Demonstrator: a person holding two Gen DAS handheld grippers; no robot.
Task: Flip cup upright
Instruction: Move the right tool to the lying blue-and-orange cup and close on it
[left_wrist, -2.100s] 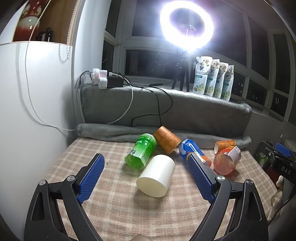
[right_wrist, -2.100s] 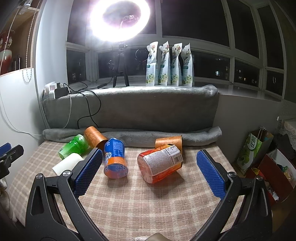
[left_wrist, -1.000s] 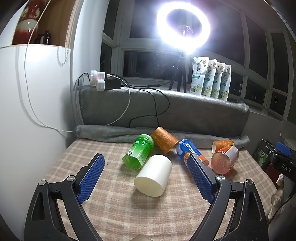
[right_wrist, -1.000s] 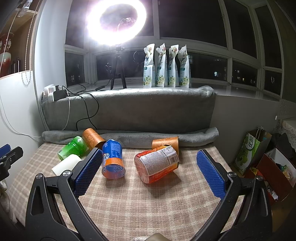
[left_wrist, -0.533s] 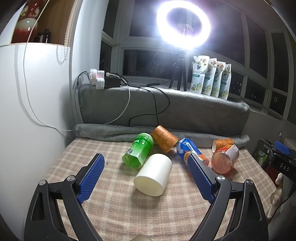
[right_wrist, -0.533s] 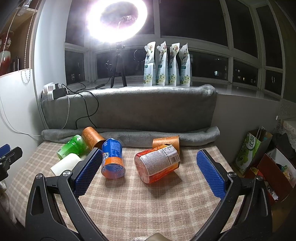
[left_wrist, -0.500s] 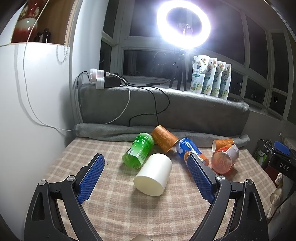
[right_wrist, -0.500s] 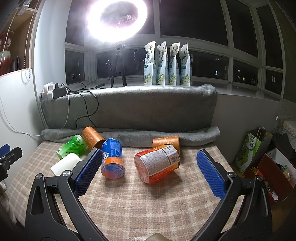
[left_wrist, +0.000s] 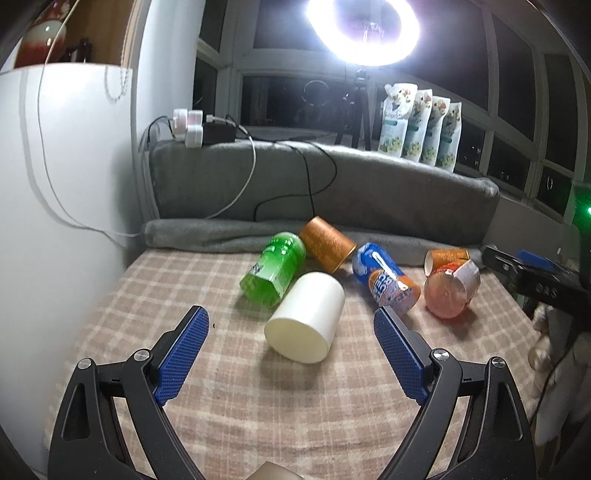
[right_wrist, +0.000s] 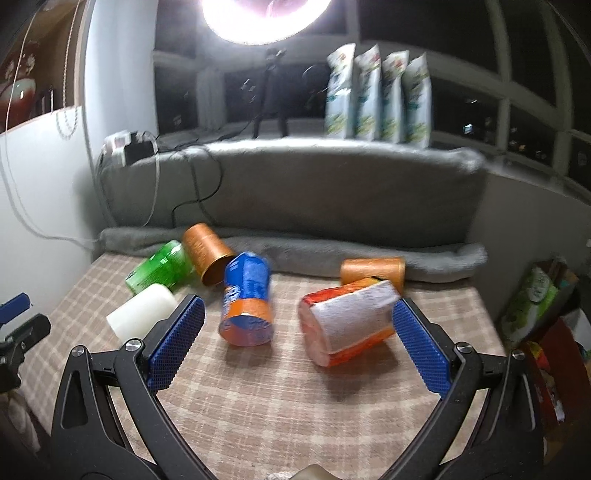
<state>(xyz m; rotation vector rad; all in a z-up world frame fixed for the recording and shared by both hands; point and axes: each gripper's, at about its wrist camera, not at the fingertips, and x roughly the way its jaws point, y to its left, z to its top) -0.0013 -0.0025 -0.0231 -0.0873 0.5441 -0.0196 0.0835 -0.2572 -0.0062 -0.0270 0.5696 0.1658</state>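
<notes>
Several cups lie on their sides on a checked tablecloth (left_wrist: 229, 387). A white cup (left_wrist: 306, 322) lies just ahead of my open, empty left gripper (left_wrist: 290, 332), its base toward the camera. Behind it lie a green cup (left_wrist: 274, 273), a brown cup (left_wrist: 325, 244), a blue-orange cup (left_wrist: 384, 280), a red-orange cup (left_wrist: 451, 290) and a small brown cup (left_wrist: 445, 257). My right gripper (right_wrist: 295, 314) is open and empty, close to the red-orange cup (right_wrist: 349, 323), which lies by its right finger, and the blue-orange cup (right_wrist: 246, 301). The white cup (right_wrist: 142, 312) lies left of its left finger.
A rolled grey blanket (left_wrist: 229, 236) and a grey padded backrest (left_wrist: 351, 184) bound the far edge. A white wall (left_wrist: 55, 184) with cables stands at the left. A ring light (left_wrist: 364, 31) and pouches (left_wrist: 421, 125) stand on the sill. Bags (right_wrist: 535, 295) stand at the right.
My right gripper has moved forward and down toward the red-orange and blue-orange cups, which now look larger. My left gripper has come slightly closer to the white cup. The cups have not moved.
</notes>
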